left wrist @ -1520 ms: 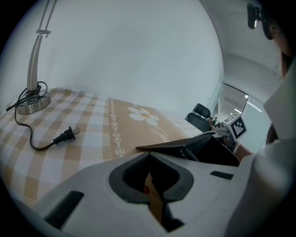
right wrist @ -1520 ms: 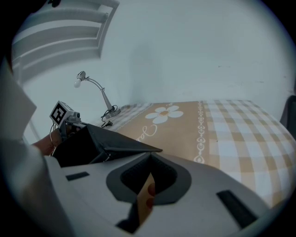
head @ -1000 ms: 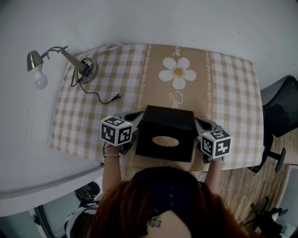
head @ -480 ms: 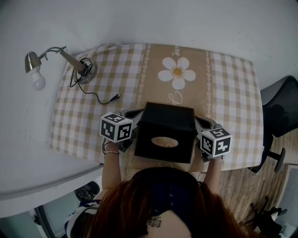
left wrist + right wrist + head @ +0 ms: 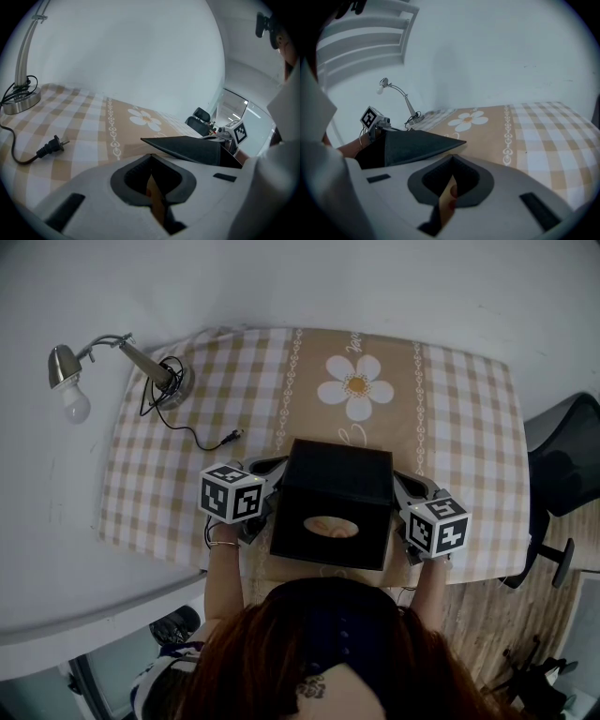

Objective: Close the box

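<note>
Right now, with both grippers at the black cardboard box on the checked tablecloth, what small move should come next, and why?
Probably lower both grippers together slightly. The left gripper and right gripper each appear shut on a thin edge of the black cardboard lid, which lies nearly level yet stands above the dark box body.

Black box [image 5: 333, 502], upright, oval on top

overhead, two low views sharing box [image 5: 337, 479]

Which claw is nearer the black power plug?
The left claw: the black power plug lies just beyond it, while the right claw is across the black box.
</note>
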Action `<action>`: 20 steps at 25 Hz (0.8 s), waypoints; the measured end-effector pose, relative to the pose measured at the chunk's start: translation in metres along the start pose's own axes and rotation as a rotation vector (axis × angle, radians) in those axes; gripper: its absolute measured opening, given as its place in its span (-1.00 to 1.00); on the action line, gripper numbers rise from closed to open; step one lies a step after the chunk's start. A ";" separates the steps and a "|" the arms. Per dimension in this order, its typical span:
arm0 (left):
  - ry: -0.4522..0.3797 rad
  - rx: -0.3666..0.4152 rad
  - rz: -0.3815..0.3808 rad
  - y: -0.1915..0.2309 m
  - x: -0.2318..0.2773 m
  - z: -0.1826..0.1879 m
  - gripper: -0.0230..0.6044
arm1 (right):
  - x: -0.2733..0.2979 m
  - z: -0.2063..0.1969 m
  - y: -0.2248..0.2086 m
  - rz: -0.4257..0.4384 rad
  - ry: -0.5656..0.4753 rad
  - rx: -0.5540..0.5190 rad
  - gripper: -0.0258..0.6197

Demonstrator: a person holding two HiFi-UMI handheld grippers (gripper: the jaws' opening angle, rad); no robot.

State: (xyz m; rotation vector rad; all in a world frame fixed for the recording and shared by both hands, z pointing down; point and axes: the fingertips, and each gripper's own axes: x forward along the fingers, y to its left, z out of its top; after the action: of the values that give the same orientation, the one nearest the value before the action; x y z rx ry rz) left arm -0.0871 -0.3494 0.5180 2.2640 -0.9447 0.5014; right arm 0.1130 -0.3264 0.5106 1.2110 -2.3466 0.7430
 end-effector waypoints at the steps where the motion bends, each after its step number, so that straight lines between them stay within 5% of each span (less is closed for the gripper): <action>1: -0.002 0.001 0.000 0.000 0.000 0.001 -0.86 | 0.000 0.001 0.000 0.000 -0.005 0.001 -0.87; 20: -0.062 0.041 0.029 -0.001 -0.008 0.029 -0.86 | -0.009 0.023 -0.002 -0.024 -0.056 -0.030 -0.87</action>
State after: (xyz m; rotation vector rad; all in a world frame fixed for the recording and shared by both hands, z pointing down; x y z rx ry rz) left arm -0.0889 -0.3651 0.4920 2.3178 -1.0085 0.4696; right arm 0.1173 -0.3366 0.4882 1.2605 -2.3755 0.6711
